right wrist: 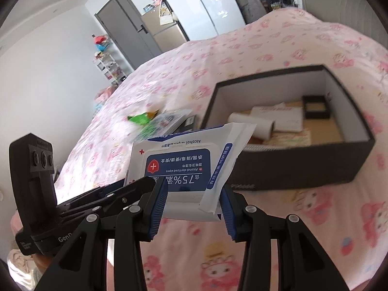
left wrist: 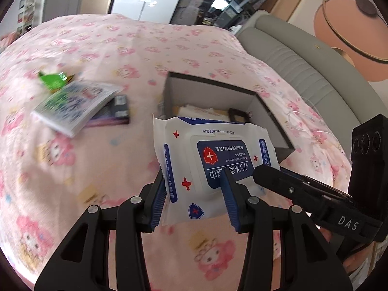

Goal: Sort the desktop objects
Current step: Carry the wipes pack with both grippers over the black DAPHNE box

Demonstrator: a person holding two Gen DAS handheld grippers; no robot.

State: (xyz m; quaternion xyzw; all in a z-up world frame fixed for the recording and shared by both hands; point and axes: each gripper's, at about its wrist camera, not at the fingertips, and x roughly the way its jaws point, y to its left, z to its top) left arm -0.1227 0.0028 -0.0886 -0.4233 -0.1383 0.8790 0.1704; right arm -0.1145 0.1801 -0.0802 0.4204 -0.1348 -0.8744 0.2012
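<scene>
Wipes pack (left wrist: 213, 160), white with blue label, held off the pink bed sheet (left wrist: 72, 169), near edge of the dark box (right wrist: 303, 165). Left gripper (left wrist: 194, 196) jaws pinch its near end; right gripper (right wrist: 191, 206) jaws pinch it too. Green packet (left wrist: 54, 80) and booklet (left wrist: 75, 104) lie well apart on the sheet.

The box (right wrist: 300, 167) stands open-topped just beyond the held wipes pack (right wrist: 184, 167); its near wall rises in the way. Inside, rolls (right wrist: 257, 123) and a small black tray (right wrist: 315, 106) fill the far part of its floor; the near right floor is bare. Left of the box lie booklets (left wrist: 75, 104) and a green packet (left wrist: 54, 80). Bare sheet (right wrist: 315, 218) lies near and right.
</scene>
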